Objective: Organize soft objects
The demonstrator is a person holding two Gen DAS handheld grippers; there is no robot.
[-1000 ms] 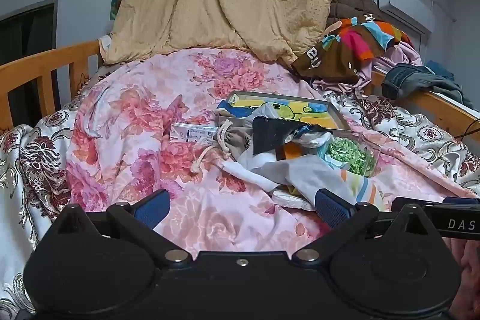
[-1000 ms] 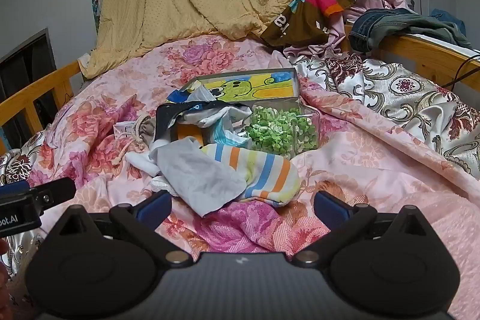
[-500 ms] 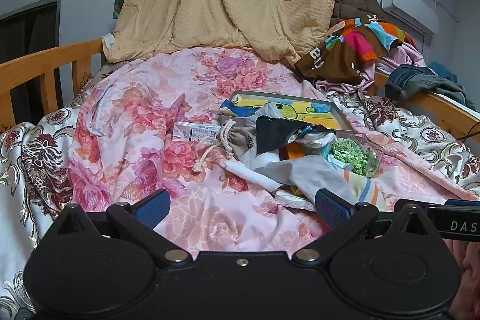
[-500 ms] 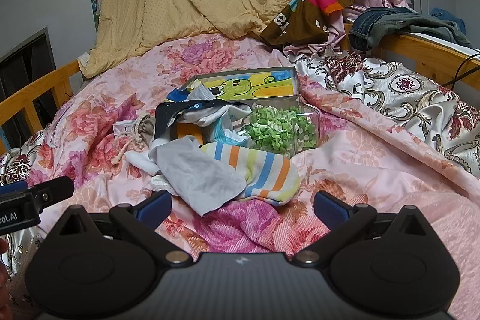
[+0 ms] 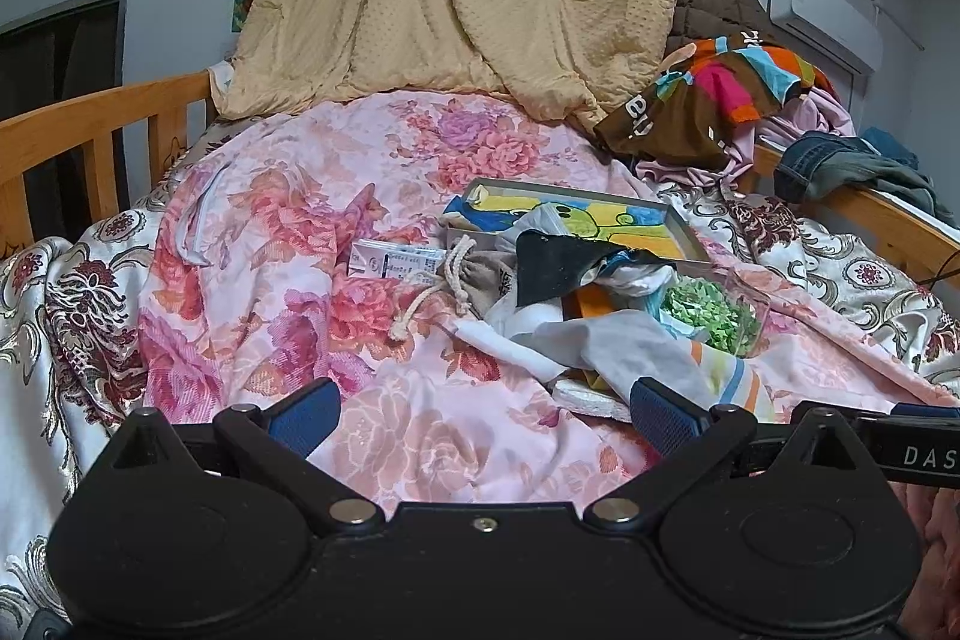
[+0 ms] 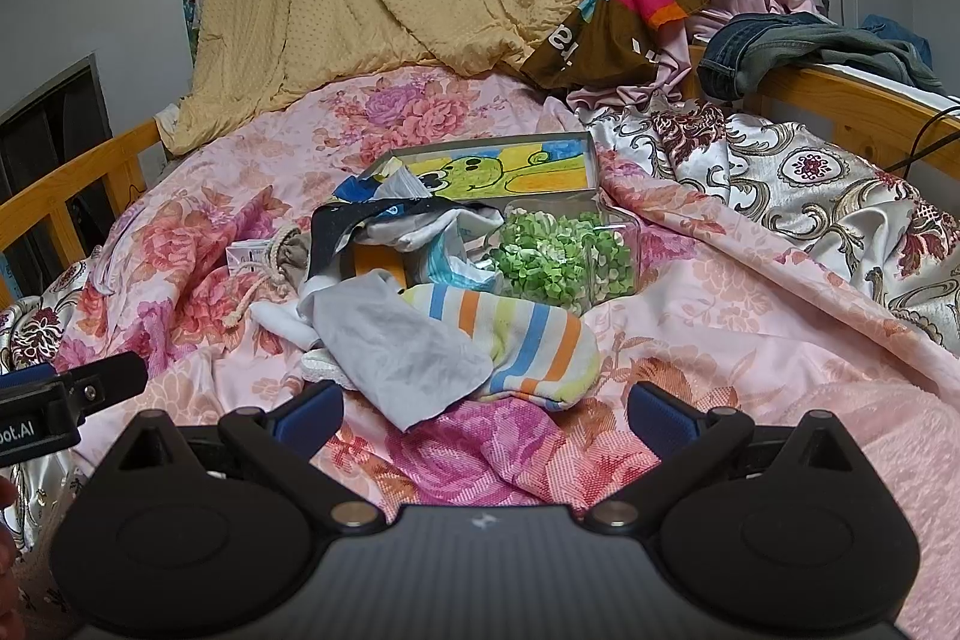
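Observation:
A heap of soft things lies mid-bed on the pink floral quilt [image 5: 372,196]. It holds a grey cloth [image 6: 402,349], a striped sock [image 6: 534,349], a black fabric piece [image 6: 336,235], a white sock [image 6: 285,322] and a beige drawstring pouch [image 5: 480,274]. My right gripper [image 6: 485,409] is open just in front of the grey cloth and striped sock, holding nothing. My left gripper [image 5: 483,409] is open too, over bare quilt to the left of the heap, with the grey cloth [image 5: 636,352] near its right finger.
A shallow box with a cartoon picture [image 6: 510,169] lies behind the heap. A clear container of green pieces [image 6: 564,259] stands beside it. A small white carton [image 5: 393,259] lies left. Clothes pile at the back right; wooden rails [image 5: 90,124] edge the bed.
The left wrist view has drifted slightly left and up, so the heap sits a bit more to the right. The right gripper has barely moved. Both stay open.

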